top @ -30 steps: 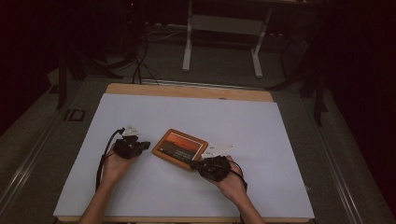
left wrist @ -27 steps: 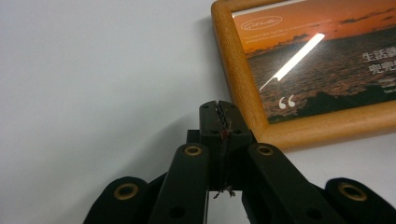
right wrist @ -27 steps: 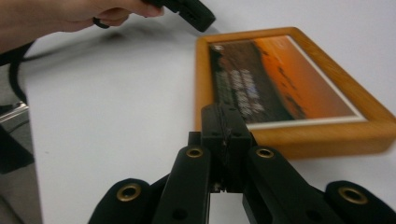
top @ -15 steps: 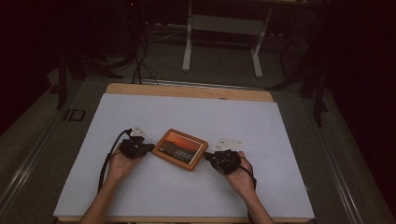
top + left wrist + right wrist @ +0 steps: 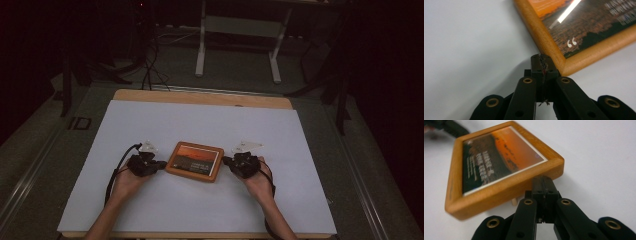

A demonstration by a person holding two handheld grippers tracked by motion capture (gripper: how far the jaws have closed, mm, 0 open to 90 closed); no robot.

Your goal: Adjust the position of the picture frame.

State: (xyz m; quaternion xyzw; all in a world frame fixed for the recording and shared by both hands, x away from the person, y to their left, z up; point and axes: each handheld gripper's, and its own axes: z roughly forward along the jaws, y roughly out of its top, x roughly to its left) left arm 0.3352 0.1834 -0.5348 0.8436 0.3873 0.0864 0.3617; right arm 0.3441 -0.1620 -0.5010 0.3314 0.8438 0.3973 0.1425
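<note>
Rectangular wooden picture frame (image 5: 194,161): warm honey-orange wood, picture inside shows orange sunset sky over dark brown ground, white lettering and white quotation mark. Counter (image 5: 200,125): plain white sheet, light wood edge at far side. Left gripper (image 5: 161,164) and right gripper (image 5: 226,161): matte black, brass-coloured rivets, fingers (image 5: 543,185) black.

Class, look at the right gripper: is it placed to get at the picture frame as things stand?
Probably yes. The right gripper sits at the frame's right edge, jaws shut, tips against its wooden side in its own view. Nothing lies between them on the white table.
</note>
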